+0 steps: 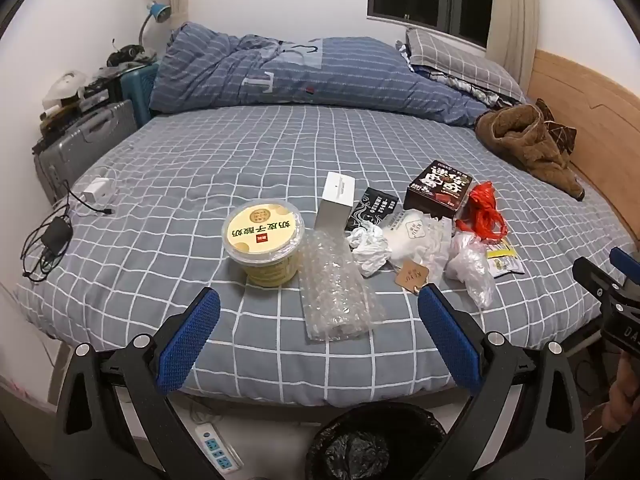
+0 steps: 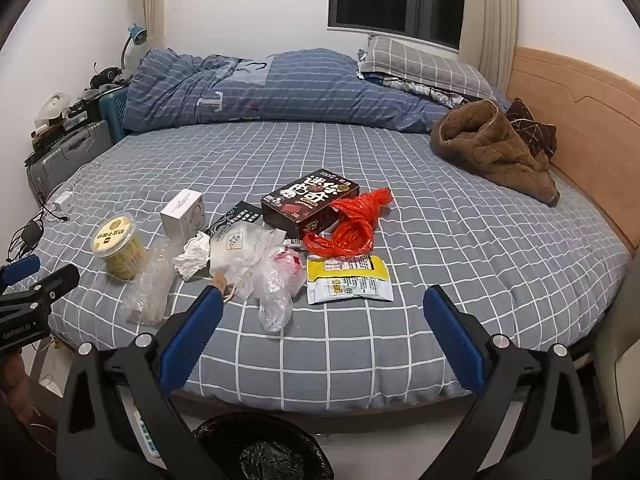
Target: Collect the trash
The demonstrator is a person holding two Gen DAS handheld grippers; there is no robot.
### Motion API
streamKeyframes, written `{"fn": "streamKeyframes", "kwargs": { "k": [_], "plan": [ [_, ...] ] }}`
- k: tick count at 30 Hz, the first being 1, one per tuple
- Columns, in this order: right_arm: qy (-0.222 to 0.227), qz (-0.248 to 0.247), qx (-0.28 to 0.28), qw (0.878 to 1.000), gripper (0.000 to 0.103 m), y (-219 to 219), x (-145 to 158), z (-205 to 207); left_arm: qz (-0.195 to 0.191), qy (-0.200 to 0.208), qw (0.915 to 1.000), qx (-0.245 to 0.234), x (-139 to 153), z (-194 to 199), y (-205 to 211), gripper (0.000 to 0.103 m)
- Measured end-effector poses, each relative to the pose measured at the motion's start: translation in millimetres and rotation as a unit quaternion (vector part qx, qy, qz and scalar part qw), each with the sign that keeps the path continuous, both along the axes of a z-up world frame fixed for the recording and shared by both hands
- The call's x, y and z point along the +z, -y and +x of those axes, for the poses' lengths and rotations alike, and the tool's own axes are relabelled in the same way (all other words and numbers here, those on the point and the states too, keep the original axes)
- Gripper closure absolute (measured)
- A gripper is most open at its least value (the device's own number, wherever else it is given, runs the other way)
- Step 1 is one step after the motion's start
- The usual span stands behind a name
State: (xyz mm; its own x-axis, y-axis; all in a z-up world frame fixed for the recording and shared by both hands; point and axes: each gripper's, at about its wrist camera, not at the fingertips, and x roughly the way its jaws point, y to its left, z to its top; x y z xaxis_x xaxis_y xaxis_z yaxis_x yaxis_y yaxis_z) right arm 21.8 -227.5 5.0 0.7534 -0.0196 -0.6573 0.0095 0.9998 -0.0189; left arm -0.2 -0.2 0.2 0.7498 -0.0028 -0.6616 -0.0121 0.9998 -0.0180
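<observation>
Below the bed's near edge, a black-lined bin [image 1: 376, 440] is sitting on the floor, while the left gripper [image 1: 318, 310] and right gripper [image 2: 322, 308] are hovering above it with jaws spread wide, holding nothing. Beyond them, on the checked sheet [image 2: 460, 240], trash is lying clustered: bubble wrap [image 1: 334, 292], a yogurt tub [image 1: 262, 240], crumpled tissue [image 1: 370, 248], a red bag [image 2: 352, 226] and a dark box [image 2: 310, 204]

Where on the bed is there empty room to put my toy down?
Bare sheet lies between the trash pile and the folded duvet, and right of the red bag toward the headboard. Around the yogurt tub it's crowded.
</observation>
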Motion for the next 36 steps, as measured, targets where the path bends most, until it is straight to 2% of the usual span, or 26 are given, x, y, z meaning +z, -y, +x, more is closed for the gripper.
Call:
{"fn": "streamKeyframes", "kwargs": {
  "k": [36],
  "plan": [
    [-0.003, 0.004, 0.002, 1.0, 0.007, -0.9, -0.9, -1.0, 0.012, 0.0, 0.9999, 0.004, -1.3, 0.3, -3.4, 0.006]
  ]
}}
